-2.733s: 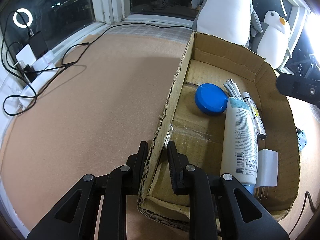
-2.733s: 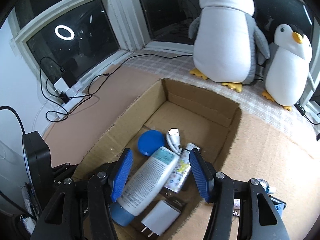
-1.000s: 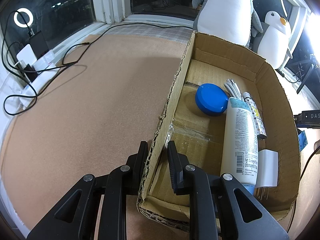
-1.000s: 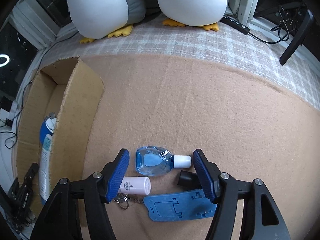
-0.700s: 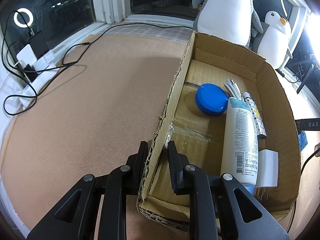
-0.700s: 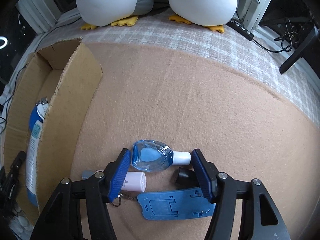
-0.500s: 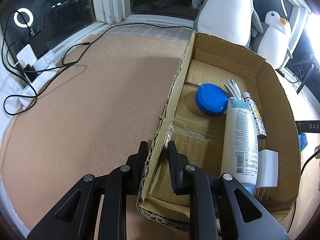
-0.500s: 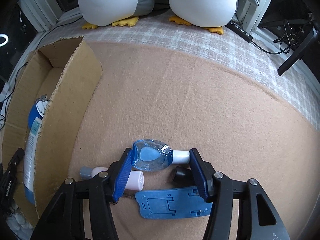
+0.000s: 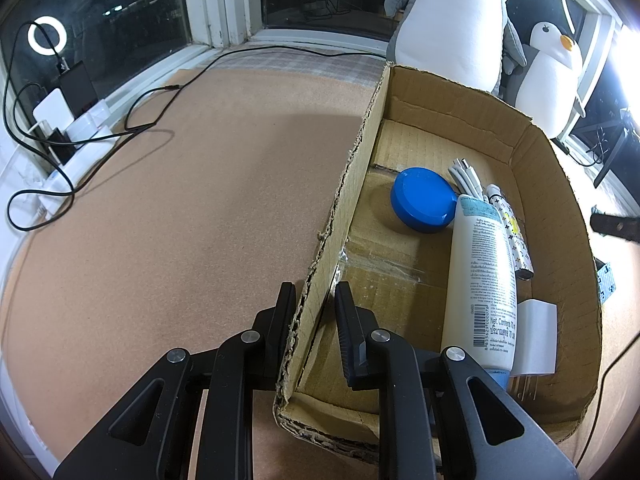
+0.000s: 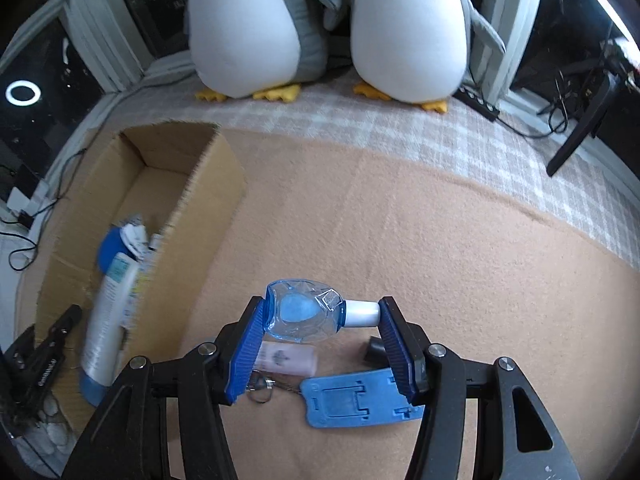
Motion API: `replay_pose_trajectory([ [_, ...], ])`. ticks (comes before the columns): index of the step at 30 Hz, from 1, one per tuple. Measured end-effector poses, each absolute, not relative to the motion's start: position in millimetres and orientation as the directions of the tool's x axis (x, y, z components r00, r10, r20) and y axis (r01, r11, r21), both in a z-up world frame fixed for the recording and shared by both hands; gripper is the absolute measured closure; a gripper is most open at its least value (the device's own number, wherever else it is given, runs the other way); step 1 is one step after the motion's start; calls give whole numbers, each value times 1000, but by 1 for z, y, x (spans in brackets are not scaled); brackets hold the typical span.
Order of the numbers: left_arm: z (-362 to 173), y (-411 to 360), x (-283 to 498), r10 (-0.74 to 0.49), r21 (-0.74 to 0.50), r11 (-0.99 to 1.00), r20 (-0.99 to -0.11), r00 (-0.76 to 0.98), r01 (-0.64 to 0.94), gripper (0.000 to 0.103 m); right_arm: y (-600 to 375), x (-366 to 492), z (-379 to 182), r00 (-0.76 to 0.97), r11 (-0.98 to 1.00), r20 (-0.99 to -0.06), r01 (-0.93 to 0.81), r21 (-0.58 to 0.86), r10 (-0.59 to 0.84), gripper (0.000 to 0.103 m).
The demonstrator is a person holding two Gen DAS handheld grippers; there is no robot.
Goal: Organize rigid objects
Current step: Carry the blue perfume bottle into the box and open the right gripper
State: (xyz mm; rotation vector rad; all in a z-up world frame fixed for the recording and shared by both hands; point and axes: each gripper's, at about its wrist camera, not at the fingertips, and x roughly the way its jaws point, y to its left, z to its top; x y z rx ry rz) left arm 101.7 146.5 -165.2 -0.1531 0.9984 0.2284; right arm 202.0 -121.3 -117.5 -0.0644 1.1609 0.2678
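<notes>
Blue pads of my right gripper (image 10: 322, 320) were clamped end to end on a small clear-blue bottle (image 10: 302, 314), one pad on its rounded base and the other on its white cap (image 10: 362, 313). The jaws had just been closing, and the bottle lay sideways between them, lifted clear of the tan felt mat (image 10: 400, 220). Under it on the mat lay a little white-capped tube (image 10: 286, 362) with a key ring, a small black piece (image 10: 374, 350) and a flat blue plastic stand (image 10: 352, 398), the last nearest to me.

To the left stood the cardboard box (image 10: 212, 200), open at the top. My left gripper (image 9: 314, 300) was closed on the box's left wall (image 9: 344, 200) near the near corner, one black finger outside and one inside, pinching the torn cardboard edge.

Inside the box I saw a round blue lid (image 9: 424, 200) toward the far middle, a coiled white cable (image 9: 466, 178) just right of it, and a white lotion tube (image 9: 480, 280) lying lengthwise from the lid toward me. A patterned slim tube (image 9: 514, 232) lay against the lotion tube's right side, and a white plug adapter (image 9: 536, 338) sat at the near right corner, touching the lotion tube.

Beyond the box two plush penguins (image 10: 248, 28) stood on a checked cloth (image 10: 360, 124) by the window.
</notes>
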Motion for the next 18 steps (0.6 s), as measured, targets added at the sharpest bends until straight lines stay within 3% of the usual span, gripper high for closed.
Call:
replay_pose_trajectory([
  [10, -165, 146, 102, 120, -23, 965, -845, 521, -259, 85, -53, 192, -79, 452, 906, -833, -404, 128, 319, 50],
  [18, -165, 147, 102, 120, -23, 966, -845, 521, -259, 85, -21, 191, -78, 480, 886, -808, -451, 107, 342, 50],
])
